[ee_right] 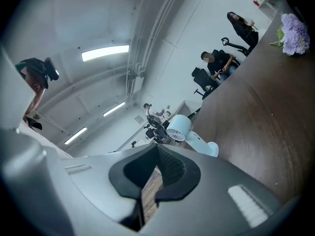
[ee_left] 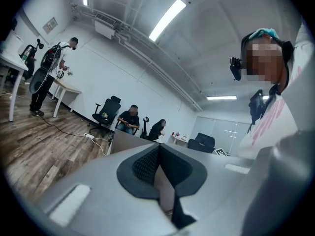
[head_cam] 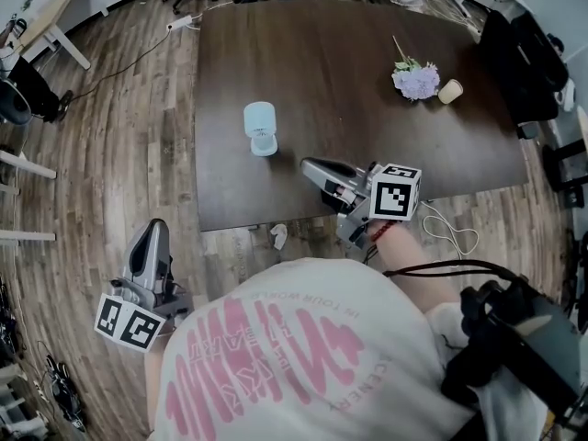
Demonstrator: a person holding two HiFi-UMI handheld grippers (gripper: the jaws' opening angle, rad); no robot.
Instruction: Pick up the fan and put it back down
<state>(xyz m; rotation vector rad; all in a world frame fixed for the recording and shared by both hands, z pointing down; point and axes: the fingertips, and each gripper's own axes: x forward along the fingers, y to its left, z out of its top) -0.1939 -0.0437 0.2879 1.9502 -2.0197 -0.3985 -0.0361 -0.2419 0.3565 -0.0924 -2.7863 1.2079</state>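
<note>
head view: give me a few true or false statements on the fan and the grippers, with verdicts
1. The fan stands on the table. True.
2. The right gripper grips the fan. False: its jaws are shut on nothing, and the fan stands apart from it.
3. The flowers lie on the table. True.
4. The left gripper is over the table. False: it is over the floor, off the table's near corner.
5. The cup touches the fan. False: it is beside the flowers, far from the fan.
</note>
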